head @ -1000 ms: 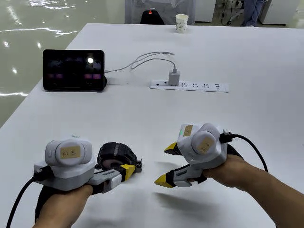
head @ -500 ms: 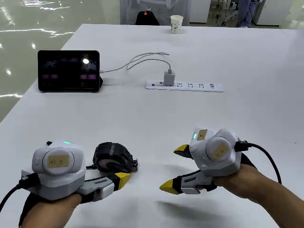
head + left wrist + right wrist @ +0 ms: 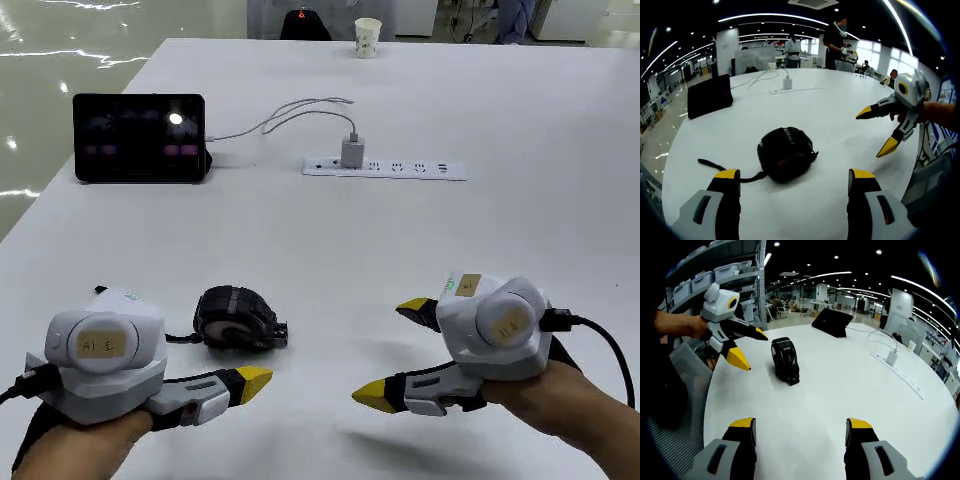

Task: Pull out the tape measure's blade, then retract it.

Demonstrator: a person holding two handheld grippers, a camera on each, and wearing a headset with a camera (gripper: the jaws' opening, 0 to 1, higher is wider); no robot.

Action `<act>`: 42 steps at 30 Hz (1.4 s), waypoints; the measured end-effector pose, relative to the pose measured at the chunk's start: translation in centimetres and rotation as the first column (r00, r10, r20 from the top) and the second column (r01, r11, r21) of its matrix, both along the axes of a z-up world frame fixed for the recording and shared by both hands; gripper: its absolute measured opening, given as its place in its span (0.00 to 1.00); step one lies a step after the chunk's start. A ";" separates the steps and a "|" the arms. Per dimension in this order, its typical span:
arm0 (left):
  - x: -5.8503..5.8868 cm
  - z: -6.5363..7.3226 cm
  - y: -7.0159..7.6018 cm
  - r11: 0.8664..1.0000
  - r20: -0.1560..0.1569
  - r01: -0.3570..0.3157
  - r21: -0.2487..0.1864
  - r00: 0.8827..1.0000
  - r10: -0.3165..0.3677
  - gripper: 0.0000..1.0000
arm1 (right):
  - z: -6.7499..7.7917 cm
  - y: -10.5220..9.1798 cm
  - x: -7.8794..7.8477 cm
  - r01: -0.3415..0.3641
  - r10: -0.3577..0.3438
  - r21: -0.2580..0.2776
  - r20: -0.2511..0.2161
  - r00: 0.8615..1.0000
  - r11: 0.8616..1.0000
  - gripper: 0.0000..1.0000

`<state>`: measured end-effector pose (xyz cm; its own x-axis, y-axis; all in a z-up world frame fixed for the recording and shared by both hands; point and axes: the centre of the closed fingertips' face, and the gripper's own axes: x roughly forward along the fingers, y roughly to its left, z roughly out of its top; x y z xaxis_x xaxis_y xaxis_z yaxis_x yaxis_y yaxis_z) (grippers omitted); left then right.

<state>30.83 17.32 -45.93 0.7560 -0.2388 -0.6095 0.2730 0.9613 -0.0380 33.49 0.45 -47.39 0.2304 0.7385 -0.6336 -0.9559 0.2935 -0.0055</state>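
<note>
The left gripper (image 3: pixel 794 175) is standing wide open, its two yellow-tipped jaws spread well apart and gripping nothing. The tape measure (image 3: pixel 786 154), a black rounded case, is lying on the white workbench (image 3: pixel 300 240) just ahead of this gripper, in line with the gap between its jaws but touching neither one. A thin black strap (image 3: pixel 710 164) is trailing from the case toward the left jaw's side and is lying flat on the top.

The right gripper (image 3: pixel 392 350) is also gaping wide, with nothing between its jaws. A hand (image 3: pixel 545 395) is wrapping its grip from behind. In the right gripper view the tape measure is sitting ahead of this gripper and off to its left, well apart from it, with bare workbench lying between the two. The two grippers are pointing roughly toward each other across the tape measure.

Farther out, beyond the left gripper, a dark tablet (image 3: pixel 140 138) is standing propped on the workbench. Ahead of the right gripper and a little to its left, a white power strip (image 3: pixel 385 168) is lying flat, with a white charger (image 3: pixel 352 153) plugged into it and white cables (image 3: pixel 290 115) looping from there toward the tablet. At the far edge a paper cup (image 3: pixel 367 37) is standing upright.
</note>
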 end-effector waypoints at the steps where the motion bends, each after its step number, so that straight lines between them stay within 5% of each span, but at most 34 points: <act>1: -0.1 0.1 0.0 1.000 0.002 0.003 -0.001 1.000 -0.003 0.86 | 0.1 -0.2 0.0 0.007 -0.007 0.003 0.000 1.000 1.000 0.72; 10: -0.9 0.2 -0.1 0.999 0.006 0.043 0.012 0.999 -0.043 0.87 | 0.6 -1.4 -0.7 0.078 -0.078 0.053 -0.004 0.997 0.996 0.81; 29: -2.7 1.0 -1.5 0.989 0.069 0.145 -0.003 0.987 -0.144 0.98 | 2.0 -3.4 -2.3 0.179 -0.178 0.166 -0.018 0.984 0.970 0.96; 42: -3.8 1.8 -1.8 0.985 0.111 0.171 -0.003 0.979 -0.170 0.99 | 2.4 -4.3 -3.5 0.203 -0.206 0.198 -0.002 0.978 0.959 0.99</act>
<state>27.03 15.55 -44.13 0.7657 -0.3766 -0.5215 0.4358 0.9000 -0.0101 30.03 -3.85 -45.03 0.3997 0.7836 -0.4757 -0.8757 0.4798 0.0546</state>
